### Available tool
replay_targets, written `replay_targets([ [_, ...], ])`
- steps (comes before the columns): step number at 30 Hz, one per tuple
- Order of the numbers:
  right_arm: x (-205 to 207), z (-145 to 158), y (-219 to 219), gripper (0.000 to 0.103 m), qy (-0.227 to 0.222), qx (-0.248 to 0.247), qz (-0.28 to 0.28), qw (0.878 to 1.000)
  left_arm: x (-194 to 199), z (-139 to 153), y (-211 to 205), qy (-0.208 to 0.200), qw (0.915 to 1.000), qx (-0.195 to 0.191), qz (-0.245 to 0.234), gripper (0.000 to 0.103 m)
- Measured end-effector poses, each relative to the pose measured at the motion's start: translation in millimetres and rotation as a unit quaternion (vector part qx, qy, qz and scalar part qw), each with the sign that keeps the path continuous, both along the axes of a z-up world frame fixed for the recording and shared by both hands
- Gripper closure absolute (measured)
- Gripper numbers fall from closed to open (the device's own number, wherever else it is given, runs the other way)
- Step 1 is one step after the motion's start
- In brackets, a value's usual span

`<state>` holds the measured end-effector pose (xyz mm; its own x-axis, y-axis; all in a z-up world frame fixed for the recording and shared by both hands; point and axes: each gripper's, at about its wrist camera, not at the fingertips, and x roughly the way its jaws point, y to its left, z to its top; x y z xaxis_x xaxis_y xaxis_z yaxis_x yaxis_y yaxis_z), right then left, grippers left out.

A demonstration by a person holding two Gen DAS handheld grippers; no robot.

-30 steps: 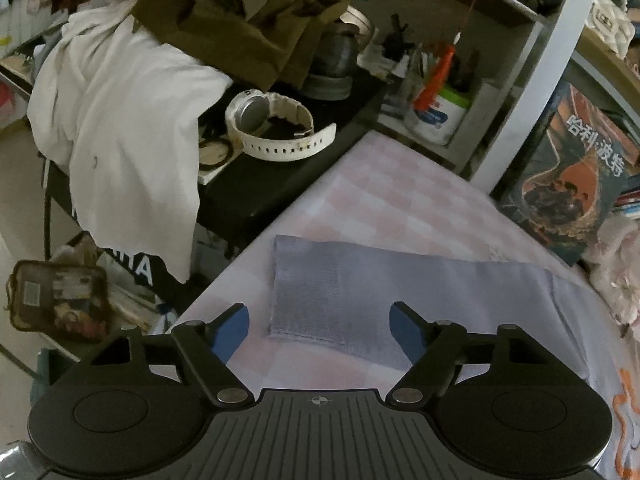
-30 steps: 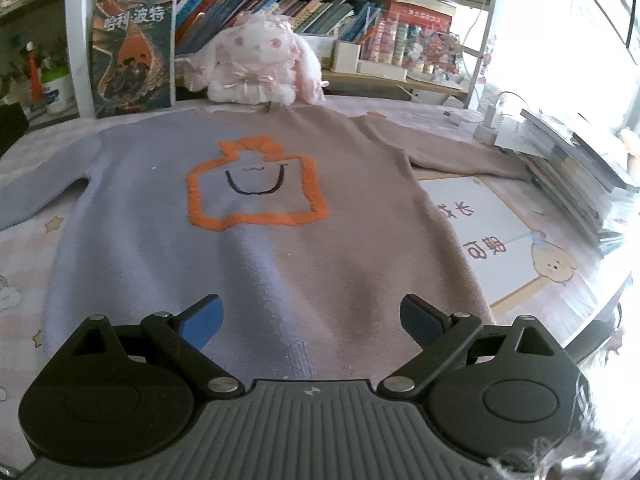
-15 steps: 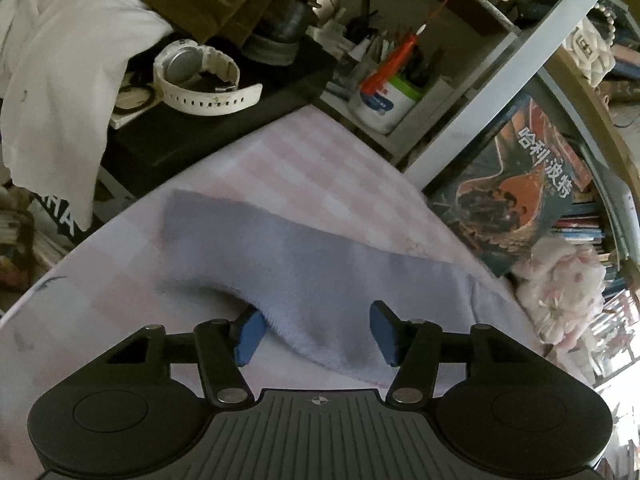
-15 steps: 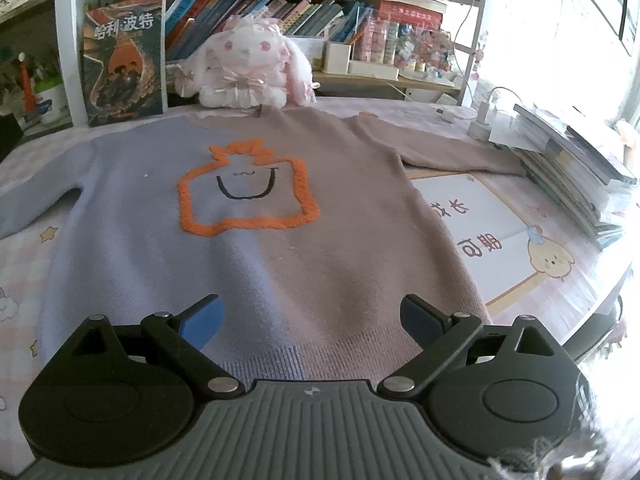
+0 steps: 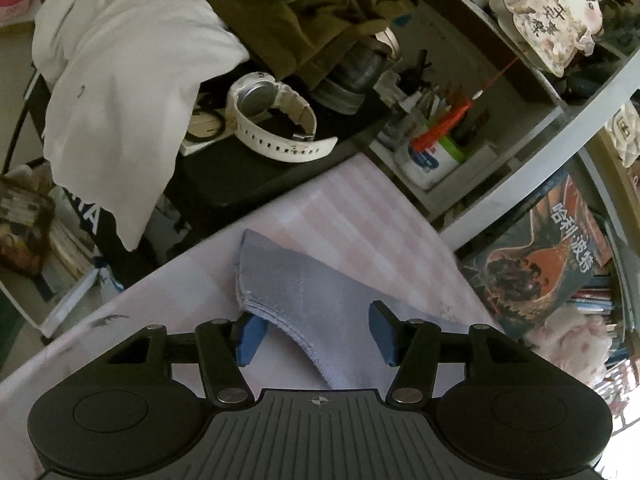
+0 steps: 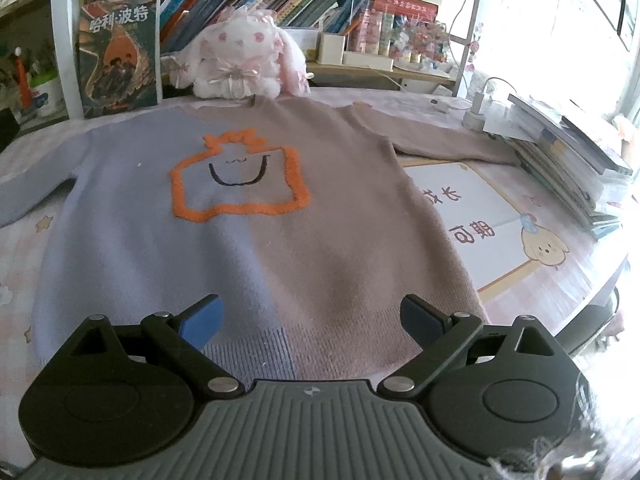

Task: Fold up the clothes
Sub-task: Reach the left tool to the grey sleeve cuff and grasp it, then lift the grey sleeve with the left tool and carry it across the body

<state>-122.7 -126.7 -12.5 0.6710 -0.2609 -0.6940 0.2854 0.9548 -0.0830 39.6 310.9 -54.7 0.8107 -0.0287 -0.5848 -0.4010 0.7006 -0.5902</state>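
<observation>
Sweater [image 6: 256, 240] lies flat on the checked table cover [image 5: 360, 216], front up, collar at the far side by the plush rabbit [image 6: 240, 60], hem toward me. Two-tone knit: blue half on my left, brown half on my right, orange outline figure on the chest.

Key relation: the blue sleeve [image 5: 320, 300] runs out to the left, long axis roughly across the table, cuff end at the table's left edge. In the left wrist view that cuff sits directly ahead of my left gripper [image 5: 316, 338], with the sleeve's near edge passing between the two fingers. Left hand is clearly the nearer one for this sleeve; the right is not near it.

Left gripper: jaws partly apart, straddling the cuff. The left pad looks tucked at or under the cuff's edge, the right pad above the cloth. No pinch yet as far as I can judge; cloth may be touching the left pad, cannot confirm.

Right gripper [image 6: 312, 320]: jaws spread wide, holding nothing, hovering over the ribbed hem near the blue-brown seam. Contact with the knit not evident.

My read: sleeve fold inward comes first, led by the left.
</observation>
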Motion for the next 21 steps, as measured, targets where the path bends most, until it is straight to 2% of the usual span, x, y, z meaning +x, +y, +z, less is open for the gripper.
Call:
replay_targets([
  [10, 5, -2, 5, 0.008, 0.011, -0.007, 0.015, 1.000, -2, -3, 0, -0.010, 0.9999, -0.001, 0.002, 0.050],
  [17, 5, -1, 4, 0.008, 0.011, -0.009, 0.014, 1.000, 3, -12, 7, 0.001, 0.9988, -0.042, 0.025, 0.091],
  [18, 5, -1, 3, 0.008, 0.011, -0.009, 0.013, 1.000, 3, -13, 9, 0.004, 0.9984, -0.047, 0.032, 0.096],
  [21, 5, -2, 1, 0.008, 0.013, -0.008, 0.008, 1.000, 3, -15, 11, 0.006, 0.9979, -0.052, 0.038, 0.099],
])
